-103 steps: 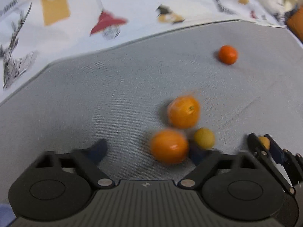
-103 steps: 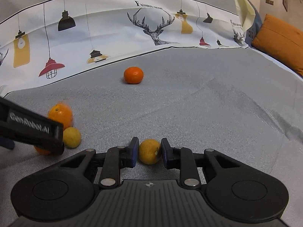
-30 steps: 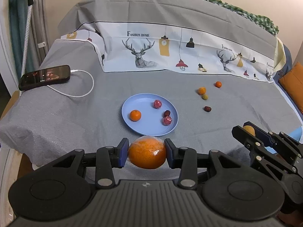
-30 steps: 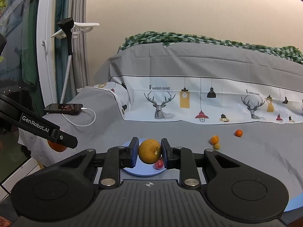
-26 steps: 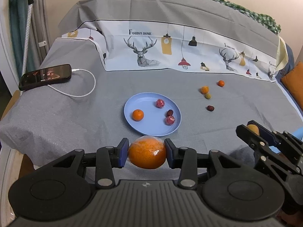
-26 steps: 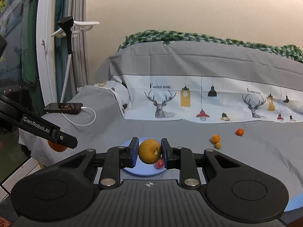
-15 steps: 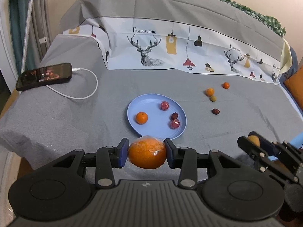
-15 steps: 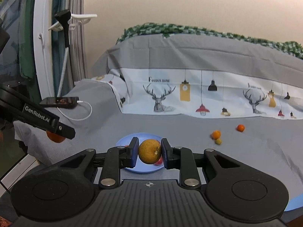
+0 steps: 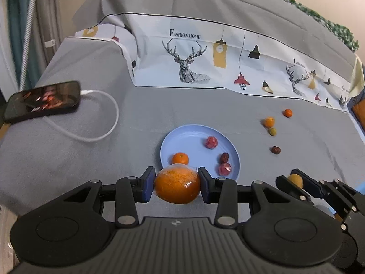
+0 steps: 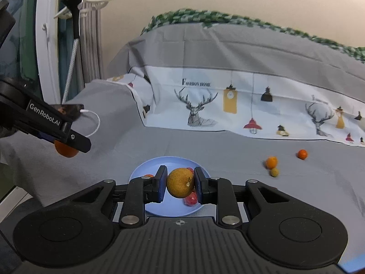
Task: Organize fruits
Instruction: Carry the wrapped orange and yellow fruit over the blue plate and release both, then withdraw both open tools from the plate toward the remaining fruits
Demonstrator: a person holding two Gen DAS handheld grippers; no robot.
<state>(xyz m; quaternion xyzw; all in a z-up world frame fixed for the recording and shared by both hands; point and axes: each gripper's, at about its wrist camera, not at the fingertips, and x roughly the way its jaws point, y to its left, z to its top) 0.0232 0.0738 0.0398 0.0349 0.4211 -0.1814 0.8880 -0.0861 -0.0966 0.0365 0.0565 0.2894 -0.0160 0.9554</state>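
My left gripper [image 9: 176, 185] is shut on a plastic-wrapped orange [image 9: 177, 183], held above the near edge of the grey cloth, just short of the blue plate [image 9: 182, 141]. The plate holds a small orange [image 9: 180, 158], two red wrapped fruits [image 9: 211, 142] and a dark date [image 9: 224, 157]. My right gripper [image 10: 180, 183] is shut on a brownish-yellow citrus fruit [image 10: 180, 182], held above the plate [image 10: 146, 167]. Loose on the cloth to the right lie two small oranges [image 9: 269, 122], a green-yellow fruit [image 9: 272, 131] and a date [image 9: 275, 150].
A phone [image 9: 43, 100] with a white charging cable [image 9: 100, 132] lies at the left of the cloth. A printed deer-and-lamp cloth [image 9: 205, 61] drapes the back. An orange cushion [image 9: 359, 114] is at far right. A curtain and a pole stand at left [image 10: 73, 45].
Both grippers have moved forward and closer to the plate, each still holding its fruit. The plate and loose fruits appear larger and nearer.
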